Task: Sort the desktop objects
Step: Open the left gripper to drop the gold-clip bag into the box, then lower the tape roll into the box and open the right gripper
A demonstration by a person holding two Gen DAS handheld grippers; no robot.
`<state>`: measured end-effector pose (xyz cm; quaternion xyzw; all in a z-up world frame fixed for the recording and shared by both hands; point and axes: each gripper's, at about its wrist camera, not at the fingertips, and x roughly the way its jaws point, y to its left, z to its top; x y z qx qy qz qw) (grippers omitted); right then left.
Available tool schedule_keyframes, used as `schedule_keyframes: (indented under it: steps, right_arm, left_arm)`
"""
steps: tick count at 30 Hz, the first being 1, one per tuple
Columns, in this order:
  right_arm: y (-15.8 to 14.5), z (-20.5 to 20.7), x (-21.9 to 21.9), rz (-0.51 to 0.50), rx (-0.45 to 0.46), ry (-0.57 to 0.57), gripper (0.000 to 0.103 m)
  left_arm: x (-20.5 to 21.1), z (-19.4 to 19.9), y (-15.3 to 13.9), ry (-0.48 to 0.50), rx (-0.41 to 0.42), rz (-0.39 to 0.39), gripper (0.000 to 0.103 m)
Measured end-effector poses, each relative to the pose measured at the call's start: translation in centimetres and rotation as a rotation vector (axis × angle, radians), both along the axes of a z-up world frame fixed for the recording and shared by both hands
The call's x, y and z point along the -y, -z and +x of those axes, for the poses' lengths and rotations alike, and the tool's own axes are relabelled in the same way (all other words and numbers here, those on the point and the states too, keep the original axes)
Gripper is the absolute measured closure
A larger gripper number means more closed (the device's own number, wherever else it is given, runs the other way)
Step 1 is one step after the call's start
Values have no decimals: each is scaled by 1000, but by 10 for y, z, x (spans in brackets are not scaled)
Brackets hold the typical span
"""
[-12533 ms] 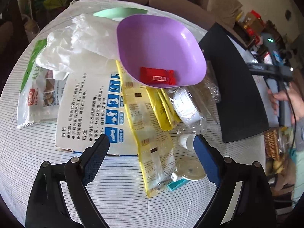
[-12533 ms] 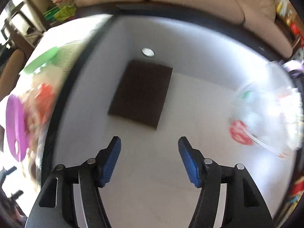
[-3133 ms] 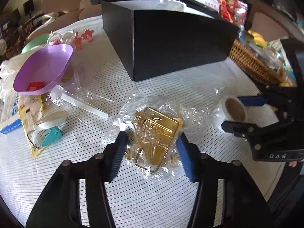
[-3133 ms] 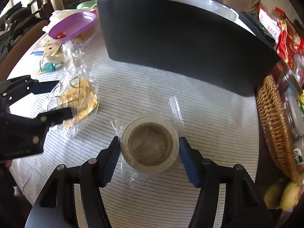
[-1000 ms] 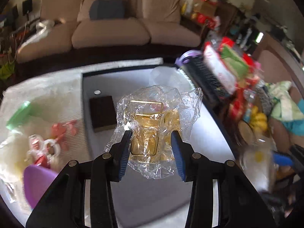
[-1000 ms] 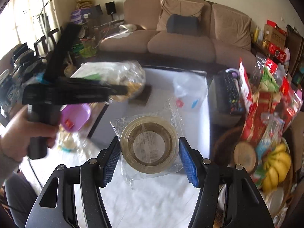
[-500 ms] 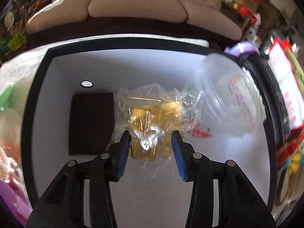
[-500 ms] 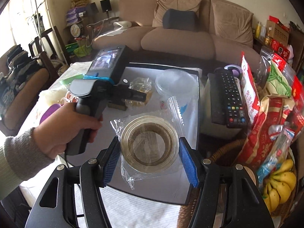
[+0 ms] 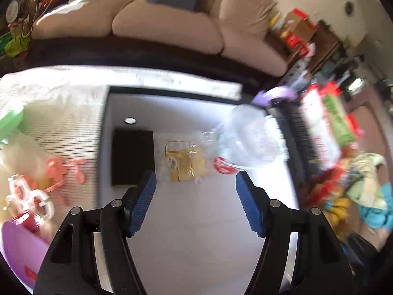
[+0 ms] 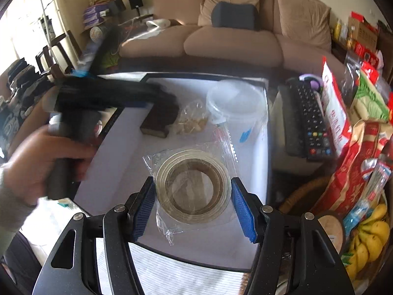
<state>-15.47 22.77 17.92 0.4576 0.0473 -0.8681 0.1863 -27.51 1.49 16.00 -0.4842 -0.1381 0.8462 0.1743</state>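
My left gripper (image 9: 194, 191) is open and empty above the black box with a white floor (image 9: 196, 221). The bag of gold clips (image 9: 185, 163) lies on the box floor beyond its fingers, between a dark brown pad (image 9: 132, 157) and a clear plastic tub (image 9: 253, 140). My right gripper (image 10: 192, 202) is shut on a roll of clear tape in a plastic bag (image 10: 192, 194), held over the near part of the box (image 10: 122, 167). The clip bag (image 10: 191, 120), pad (image 10: 159, 120) and tub (image 10: 235, 103) show in the right wrist view too.
Left of the box lie a purple dish (image 9: 22, 250), pink and white toy glasses (image 9: 36, 196) and a green lid (image 9: 11, 123). A black remote (image 10: 312, 123), snack bags (image 10: 353, 127), a wicker basket and bananas (image 10: 368, 241) stand at the right. A sofa (image 10: 233, 39) is behind.
My left gripper has opened and let go of the clip bag, which now lies on the box floor, and has pulled back. My right gripper still holds the tape roll over the box.
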Motion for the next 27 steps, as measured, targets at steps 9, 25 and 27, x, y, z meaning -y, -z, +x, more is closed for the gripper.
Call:
schedule_keyframes:
  steps: [9,25,27]
  right_arm:
    - [16,-63,87,55,60,-45,40]
    - [111,-190,147,473,60,78,40]
    - [119,-192,157,533,51,62,38]
  left_arm:
    - [120,135,-44,-17,-157,4,30]
    - [173,155,-9,-21,-166,35,30]
    - [173,154,-5,-17,-161,38,30]
